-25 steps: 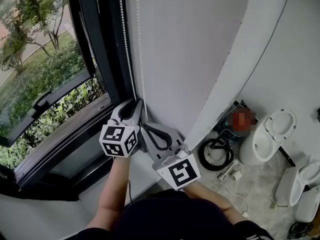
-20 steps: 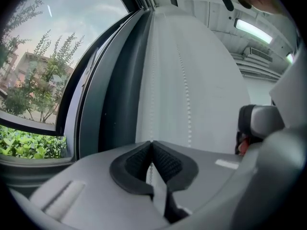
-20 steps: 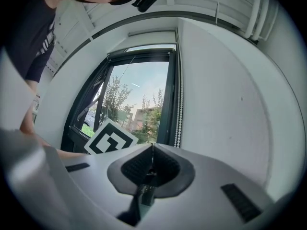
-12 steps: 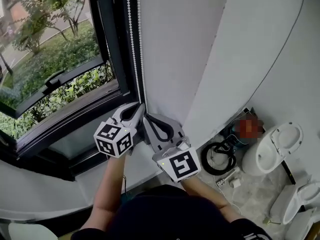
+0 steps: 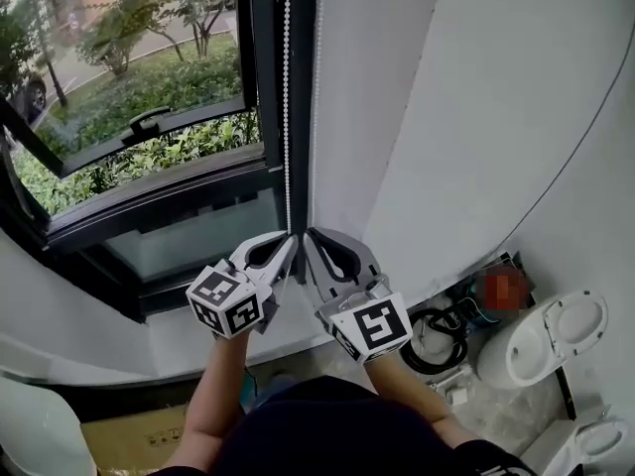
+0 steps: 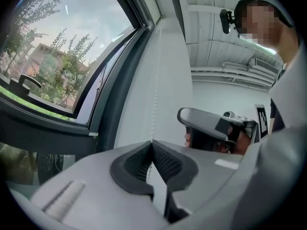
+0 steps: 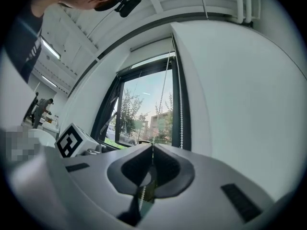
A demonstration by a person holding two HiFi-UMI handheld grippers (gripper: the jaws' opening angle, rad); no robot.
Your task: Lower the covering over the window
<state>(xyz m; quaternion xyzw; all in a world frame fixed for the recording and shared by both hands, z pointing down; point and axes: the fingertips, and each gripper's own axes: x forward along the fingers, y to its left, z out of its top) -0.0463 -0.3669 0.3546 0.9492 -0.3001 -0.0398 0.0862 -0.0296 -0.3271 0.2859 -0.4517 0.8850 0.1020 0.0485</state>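
My body: a dark top fills the bottom of the head view, and both bare forearms reach forward from it.
Left forearm (image 5: pixel 213 385): it runs almost straight ahead, with the wrist behind the left marker cube (image 5: pixel 230 303).
Right forearm (image 5: pixel 412 390): it comes in from the lower right and angles inward to the right marker cube (image 5: pixel 369 327).
Left hand-held gripper (image 5: pixel 291 241): it points away from me, roughly level, with its tip leaning in toward the other. In its own view (image 6: pixel 152 145) the ribbed pads are pressed together on the left bead strand (image 5: pixel 288 117).
Right hand-held gripper (image 5: pixel 311 236): it lies just beside the left one, so the two bodies form a narrow V with the tips nearly touching. In its own view (image 7: pixel 152 150) the jaws are closed on the right bead strand (image 5: pixel 317 87), with a few beads hanging below the pads.
Bead strands: both run straight up from the tips along the dark window frame (image 5: pixel 266 87), close together and parallel.
Window: the glass to the left of the strands is uncovered where I can see it. One sash (image 5: pixel 149 122) is tilted outward, and shrubs (image 5: pixel 149 97) and trees lie beyond it.
Covering: the right gripper view shows a pale band (image 7: pixel 151 46) across the top of the opening. I cannot tell if that is the rolled blind.
Wall (image 5: pixel 476 117): white, just right of the strands.
Floor: far below at the right are a cable coil (image 5: pixel 437 330) and a toilet (image 5: pixel 541 340).
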